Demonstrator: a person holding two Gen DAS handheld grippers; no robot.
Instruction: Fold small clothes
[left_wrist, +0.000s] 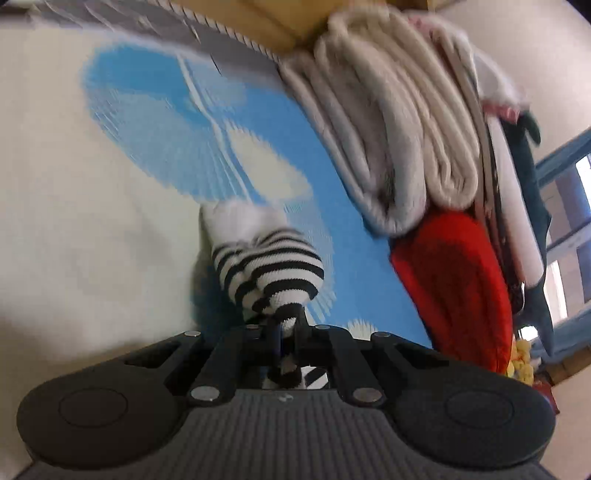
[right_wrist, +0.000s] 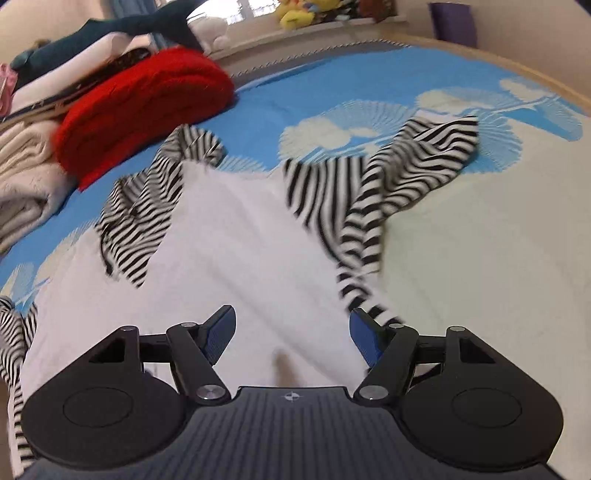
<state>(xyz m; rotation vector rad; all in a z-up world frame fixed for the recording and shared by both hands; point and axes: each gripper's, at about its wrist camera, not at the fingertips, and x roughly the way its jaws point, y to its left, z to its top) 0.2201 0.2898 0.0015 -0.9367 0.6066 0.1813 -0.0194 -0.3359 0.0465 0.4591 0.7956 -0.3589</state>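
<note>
- Fingers of the left gripper (left_wrist: 286, 326) are pressed together on a bunched end of the striped garment (left_wrist: 269, 266), whose black-and-white knit bulges out just ahead of the tips and hangs over the bedspread (left_wrist: 55, 221).
- Jaws of the right gripper (right_wrist: 291, 332) stand wide apart with nothing between the blue pads (right_wrist: 221, 328); they hover above the white body of the same garment (right_wrist: 240, 258), and one striped strip runs close past the right-hand finger.
- No brand name or readable writing shows; the only mark is a small round cross-shaped emblem (right_wrist: 291, 397) on the ribbed housing of the right gripper.
- Beyond the right gripper, the garment lies spread on the bed, its two striped sleeves crumpled to either side of the white middle.
- Cream and blue cover the bedspread, with white cloud shapes and fan-like line patterns.
- Farther off, a folded red knit (right_wrist: 147, 99) sits beside a folded cream blanket (left_wrist: 388, 129), with other folded clothes stacked behind them.
- Farthest back, yellow plush toys (right_wrist: 295, 14) rest on a window ledge.
</note>
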